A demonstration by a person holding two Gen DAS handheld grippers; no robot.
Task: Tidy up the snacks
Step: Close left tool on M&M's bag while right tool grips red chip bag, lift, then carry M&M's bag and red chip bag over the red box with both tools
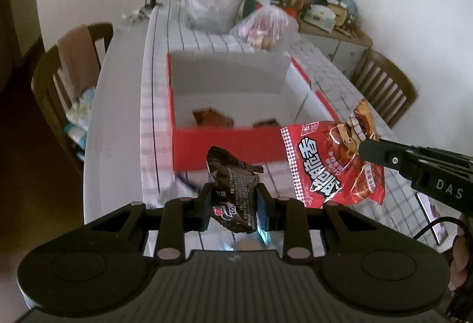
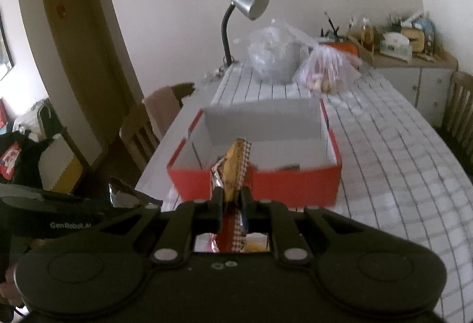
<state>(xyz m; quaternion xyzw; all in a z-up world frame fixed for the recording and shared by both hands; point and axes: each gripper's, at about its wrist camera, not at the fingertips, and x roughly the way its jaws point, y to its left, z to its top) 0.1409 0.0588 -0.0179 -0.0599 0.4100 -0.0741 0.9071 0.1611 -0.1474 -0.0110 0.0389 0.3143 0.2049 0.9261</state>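
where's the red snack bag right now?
The red snack bag hangs pinched in the right gripper, on the right of the left wrist view, just in front of the red box.

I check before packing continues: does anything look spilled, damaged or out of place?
Nothing stands out. The red box sits level on the checked tablecloth, and the black packet and red snack bag look intact.
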